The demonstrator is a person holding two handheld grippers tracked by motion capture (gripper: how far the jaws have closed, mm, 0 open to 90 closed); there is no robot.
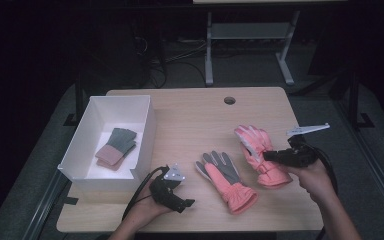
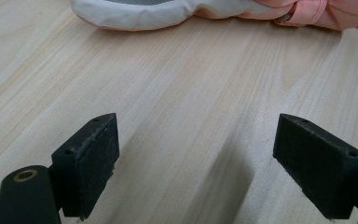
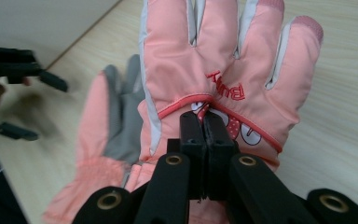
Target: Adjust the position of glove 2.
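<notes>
Two pink winter gloves are on the wooden table (image 1: 190, 120). One pink glove (image 1: 257, 152) (image 3: 223, 70), back side up with red lettering, has my right gripper (image 1: 270, 156) (image 3: 204, 121) shut on a pinch of its fabric near the middle, and it looks lifted off the table. The other glove (image 1: 225, 177) (image 3: 107, 126) (image 2: 168, 11) lies flat, grey palm up, left of the first. My left gripper (image 1: 187, 204) (image 2: 196, 168) rests near the front edge, open, with bare wood between its jaws, short of the palm-up glove.
A white box (image 1: 145, 135) stands at the table's left and holds a smaller grey and pink glove pair (image 1: 116, 147). A round cable hole (image 1: 229, 100) is near the far edge. Desk legs and cables stand on the floor behind the table.
</notes>
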